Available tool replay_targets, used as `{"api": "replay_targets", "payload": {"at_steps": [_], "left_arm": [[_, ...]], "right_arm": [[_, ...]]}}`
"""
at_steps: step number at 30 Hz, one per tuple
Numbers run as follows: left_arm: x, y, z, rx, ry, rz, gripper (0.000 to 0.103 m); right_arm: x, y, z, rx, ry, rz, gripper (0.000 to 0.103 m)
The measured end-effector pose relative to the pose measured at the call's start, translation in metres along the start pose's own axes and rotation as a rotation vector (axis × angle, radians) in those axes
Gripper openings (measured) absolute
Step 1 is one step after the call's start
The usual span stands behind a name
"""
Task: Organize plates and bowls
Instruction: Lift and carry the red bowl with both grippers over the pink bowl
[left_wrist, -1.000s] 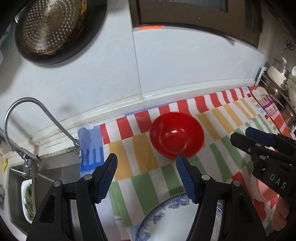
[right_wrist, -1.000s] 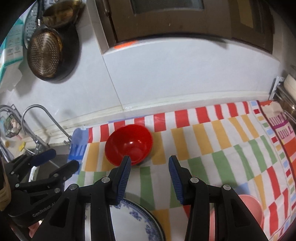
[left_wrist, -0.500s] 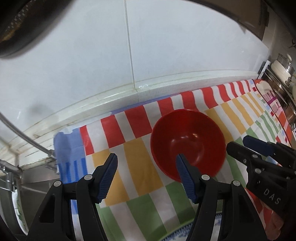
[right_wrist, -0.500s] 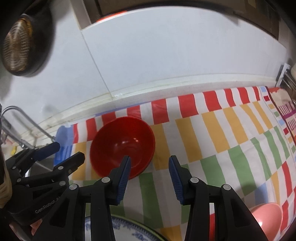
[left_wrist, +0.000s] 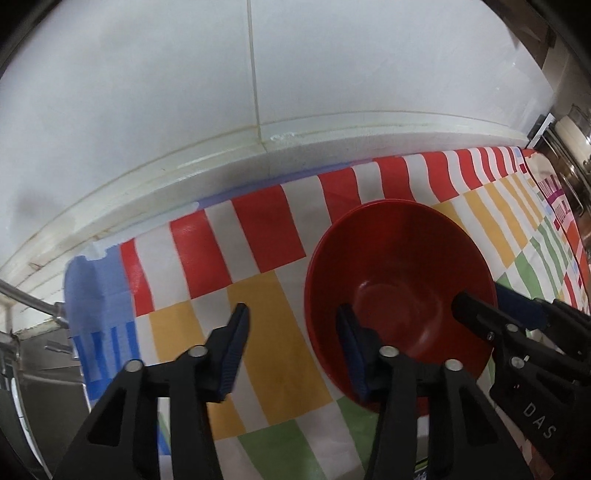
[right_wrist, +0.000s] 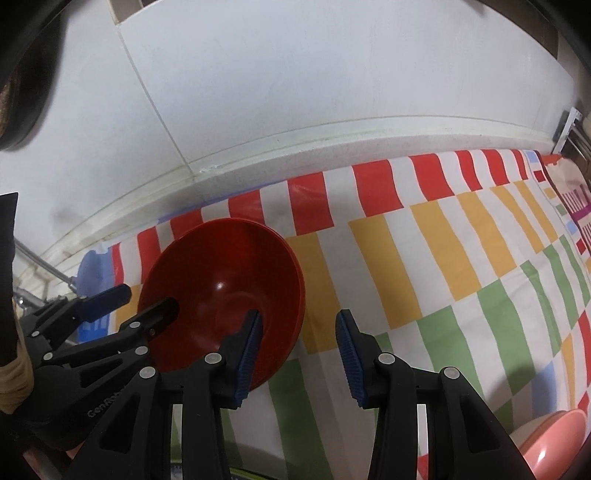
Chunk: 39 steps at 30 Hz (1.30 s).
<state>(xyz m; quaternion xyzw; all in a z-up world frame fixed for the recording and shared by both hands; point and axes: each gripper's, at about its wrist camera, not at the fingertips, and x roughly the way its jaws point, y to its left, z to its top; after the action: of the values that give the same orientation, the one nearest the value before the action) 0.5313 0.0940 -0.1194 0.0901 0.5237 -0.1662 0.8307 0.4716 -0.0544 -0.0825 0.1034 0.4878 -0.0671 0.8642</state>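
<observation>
Even indoor light, strong fisheye bend, dark corners

Both wrist views are lit softly from above: the white tiled wall (left_wrist: 332, 92) is bright without burning out, and a small glare spot sits inside the glossy red plastic bowl (right_wrist: 221, 286). The striped cloth on the bench (right_wrist: 443, 240) carries faint soft shadows beside the bowl and below the black fingers with blue pads (right_wrist: 251, 354). Straight edges curve heavily toward the frame borders, the corners fall to black, and the picture is slightly soft and grainy throughout.

Glossy plastic red bowl (left_wrist: 402, 295) on matt (slightly creased) striped cloth (left_wrist: 258, 332)
</observation>
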Motion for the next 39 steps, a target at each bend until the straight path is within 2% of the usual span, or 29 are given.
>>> {"api": "replay_targets", "payload": {"at_steps": [6,9,11,22,39], "left_arm": [[0.015,-0.007,0.005,-0.004,0.026,-0.055,0.021],[0.017,-0.010,0.005,0.003,0.028,-0.075,0.015],[0.017,-0.012,0.005,0.005,0.022,-0.065,0.015],[-0.003,-0.017,-0.002,-0.024,0.001,-0.067,0.015],[-0.089,-0.048,-0.037,-0.051,-0.096,-0.035,0.015]], "right_arm": [[0.011,-0.002,0.002,0.013,0.037,0.018,0.025],[0.011,-0.002,0.002,0.012,0.024,0.016,0.020],[0.013,0.000,0.003,0.008,0.023,0.020,0.015],[0.008,0.001,0.004,0.016,0.016,0.022,0.015],[-0.070,-0.007,-0.019,-0.064,-0.106,0.066,0.015]]}}
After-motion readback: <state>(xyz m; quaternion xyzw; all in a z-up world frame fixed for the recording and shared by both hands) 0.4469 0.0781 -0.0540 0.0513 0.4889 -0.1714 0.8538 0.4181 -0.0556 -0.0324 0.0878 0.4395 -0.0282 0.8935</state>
